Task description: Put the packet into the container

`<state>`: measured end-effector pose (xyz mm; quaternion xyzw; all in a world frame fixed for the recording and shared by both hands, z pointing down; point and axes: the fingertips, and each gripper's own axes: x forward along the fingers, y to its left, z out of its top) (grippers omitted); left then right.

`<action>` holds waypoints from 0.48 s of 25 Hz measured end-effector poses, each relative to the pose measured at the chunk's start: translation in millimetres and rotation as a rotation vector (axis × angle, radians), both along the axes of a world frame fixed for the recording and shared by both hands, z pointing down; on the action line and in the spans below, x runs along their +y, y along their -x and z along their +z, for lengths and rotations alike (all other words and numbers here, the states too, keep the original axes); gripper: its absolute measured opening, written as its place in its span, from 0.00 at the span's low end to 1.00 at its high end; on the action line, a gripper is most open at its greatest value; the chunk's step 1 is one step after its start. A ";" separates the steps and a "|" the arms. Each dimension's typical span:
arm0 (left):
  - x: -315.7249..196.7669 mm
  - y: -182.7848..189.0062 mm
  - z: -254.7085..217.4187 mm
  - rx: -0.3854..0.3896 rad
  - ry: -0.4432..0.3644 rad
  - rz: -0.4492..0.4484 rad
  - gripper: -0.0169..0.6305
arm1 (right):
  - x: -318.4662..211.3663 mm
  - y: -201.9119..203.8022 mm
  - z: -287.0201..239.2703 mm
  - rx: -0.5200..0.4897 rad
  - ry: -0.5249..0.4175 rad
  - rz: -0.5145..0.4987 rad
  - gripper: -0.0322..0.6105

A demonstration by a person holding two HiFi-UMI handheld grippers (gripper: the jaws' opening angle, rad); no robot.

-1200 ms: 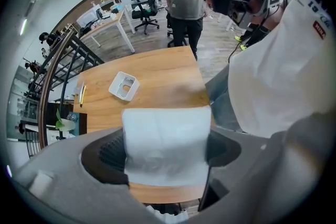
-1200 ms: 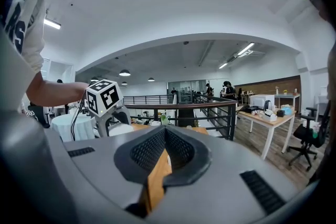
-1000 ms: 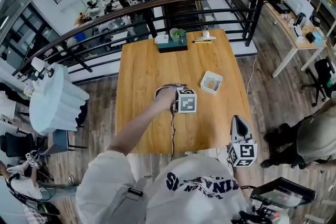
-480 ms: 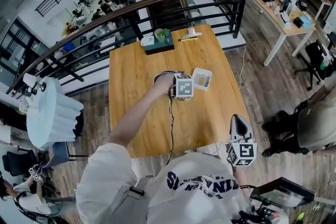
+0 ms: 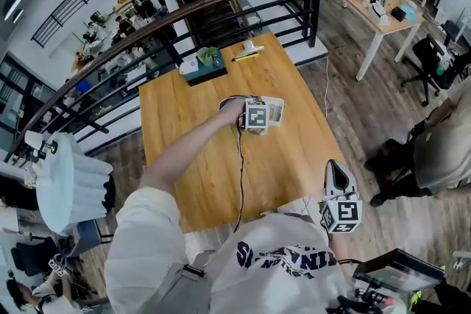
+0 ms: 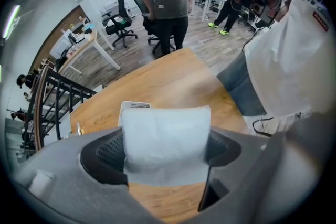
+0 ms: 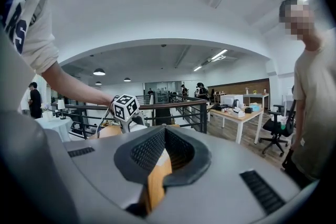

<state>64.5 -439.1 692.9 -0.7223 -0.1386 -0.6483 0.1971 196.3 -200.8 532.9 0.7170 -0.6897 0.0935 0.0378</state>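
Two tools here. Clamped in the left tool [image 6: 167, 153], jaws wide on its sides: the white packet [image 6: 165, 134], hanging above the table [image 5: 191, 158] near its right edge, over the rim of the white container [image 5: 276, 111]. Cannot tell the container's contents, hidden behind packet and marker cube. Off the table's near edge, by the person's shirt: the right tool [image 5: 336, 171], pinched together on nothing. At the far edge: a dark box [image 5: 207, 75] with something green on it.

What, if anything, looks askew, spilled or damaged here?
Nothing stands out. The left hand-held gripper holds the packet squarely between its jaws, the container sits upright on the table, and nothing has spilled.
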 end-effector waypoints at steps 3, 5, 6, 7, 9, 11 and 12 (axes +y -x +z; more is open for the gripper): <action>-15.1 -8.1 25.8 -0.075 0.016 0.055 0.67 | 8.6 -8.2 5.1 0.003 0.012 0.035 0.06; -35.1 -18.1 33.5 -0.093 0.011 0.046 0.68 | 10.8 -12.7 5.8 0.001 0.014 0.055 0.06; -44.9 -23.2 35.0 -0.095 0.015 0.033 0.67 | 10.9 -14.8 5.6 0.001 0.014 0.064 0.06; -53.3 -28.1 35.0 -0.091 0.020 0.022 0.67 | 11.0 -16.8 5.2 0.000 0.015 0.073 0.06; -67.0 -37.4 32.2 -0.075 0.014 0.020 0.67 | 12.3 -20.7 4.2 0.001 0.017 0.092 0.06; -78.2 -45.0 30.5 -0.072 -0.003 0.029 0.67 | 14.2 -25.0 4.7 0.001 0.020 0.111 0.06; -82.4 -48.7 30.3 -0.072 -0.006 0.033 0.67 | 14.7 -27.4 5.9 -0.001 0.022 0.119 0.06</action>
